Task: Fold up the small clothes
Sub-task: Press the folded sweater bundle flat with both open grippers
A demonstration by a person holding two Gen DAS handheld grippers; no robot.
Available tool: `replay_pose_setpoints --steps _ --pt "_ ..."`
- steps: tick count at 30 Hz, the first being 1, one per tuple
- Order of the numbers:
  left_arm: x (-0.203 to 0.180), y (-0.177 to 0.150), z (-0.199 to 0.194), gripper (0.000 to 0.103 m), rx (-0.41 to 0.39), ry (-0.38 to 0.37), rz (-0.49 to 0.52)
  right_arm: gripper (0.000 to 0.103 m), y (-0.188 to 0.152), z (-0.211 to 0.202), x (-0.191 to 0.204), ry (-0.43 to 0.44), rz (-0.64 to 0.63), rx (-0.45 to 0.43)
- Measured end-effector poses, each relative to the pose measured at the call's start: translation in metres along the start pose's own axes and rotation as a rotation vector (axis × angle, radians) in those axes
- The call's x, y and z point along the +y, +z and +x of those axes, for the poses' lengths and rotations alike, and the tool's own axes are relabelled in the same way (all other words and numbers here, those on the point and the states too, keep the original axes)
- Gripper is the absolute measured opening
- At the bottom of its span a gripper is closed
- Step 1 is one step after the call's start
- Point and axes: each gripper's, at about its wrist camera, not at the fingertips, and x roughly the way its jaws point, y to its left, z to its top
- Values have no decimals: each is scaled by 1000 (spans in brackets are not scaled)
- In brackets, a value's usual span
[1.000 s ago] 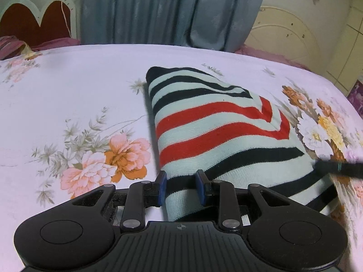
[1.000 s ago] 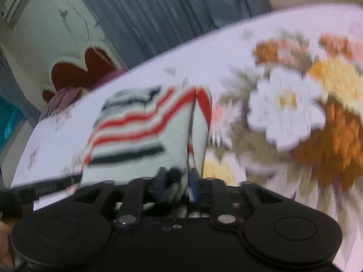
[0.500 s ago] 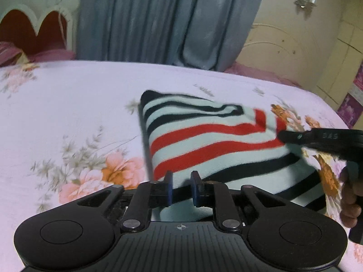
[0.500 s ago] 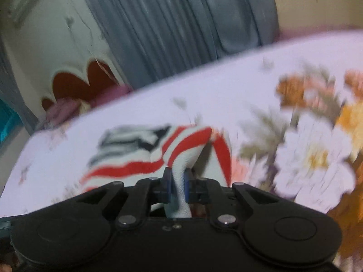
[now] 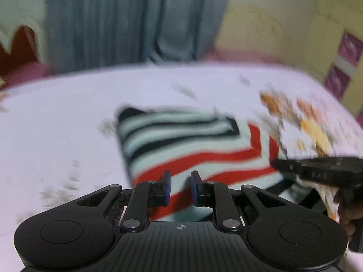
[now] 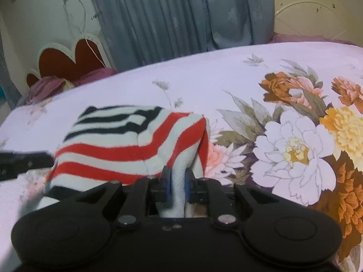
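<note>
A small knitted garment [image 5: 181, 140] with pale green, black and red stripes lies on the floral bedsheet [image 5: 56, 124]. My left gripper [image 5: 180, 189] stands over its near edge, fingers [image 5: 166, 187] a little apart with the cloth between them; the view is blurred. My right gripper [image 6: 177, 184] is shut on a bunched fold of the same garment [image 6: 127, 140] and holds that edge lifted off the bed. The right gripper also shows at the right of the left wrist view [image 5: 317, 172], and the left gripper's tip shows at the left of the right wrist view [image 6: 22, 161].
A pale sheet with big orange and white flowers [image 6: 295, 149] covers the bed. A grey-blue curtain [image 6: 177, 18] hangs behind it. A red heart-shaped headboard [image 6: 68, 61] and purple bedding [image 6: 50, 86] stand at the far left.
Both grippers have risen and drawn back. The garment's near edge has lifted and folded toward the far side. The left jaws have narrowed on the cloth.
</note>
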Motion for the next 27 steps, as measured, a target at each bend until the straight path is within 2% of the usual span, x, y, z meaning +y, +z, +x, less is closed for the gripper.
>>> replay_pose_setpoints --steps 1,4,5,7,9,13,15,18,20,22,24,25,26,27 --pt "-2 -1 13 17 29 5 17 14 -1 1 1 -17 -15 8" --pt "-2 2 14 17 3 -3 -8 19 3 0 1 -35 -25 31" --pt "-1 3 9 17 -18 -6 -8 25 8 -6 0 -44 -16 7" --pt "1 4 3 17 -69 -10 -17 25 20 -21 -1 -41 8 -96" --pt "3 11 6 17 -103 0 -29 24 38 -17 4 -15 -1 -114" --pt "7 38 35 17 -77 12 -33 19 60 24 26 -5 -73 -57" --pt "9 41 63 17 39 -3 -23 14 54 62 28 -116 -111 89" --pt "15 49 62 17 45 -42 -35 14 46 63 28 -146 -126 71" --pt "17 46 54 17 -3 -43 -22 14 45 62 32 -157 -157 73" --pt "20 45 51 17 -53 -27 -22 17 47 59 30 -148 -136 68" --pt "28 51 52 17 -103 -14 -46 25 56 47 28 -121 -100 -4" --pt "33 56 55 17 -114 -3 -73 26 61 44 31 -108 -100 -33" --pt "37 61 58 17 -115 10 -87 25 68 46 33 -97 -98 -47" --pt "40 66 66 17 -83 36 -87 24 73 49 35 -80 -88 -43"
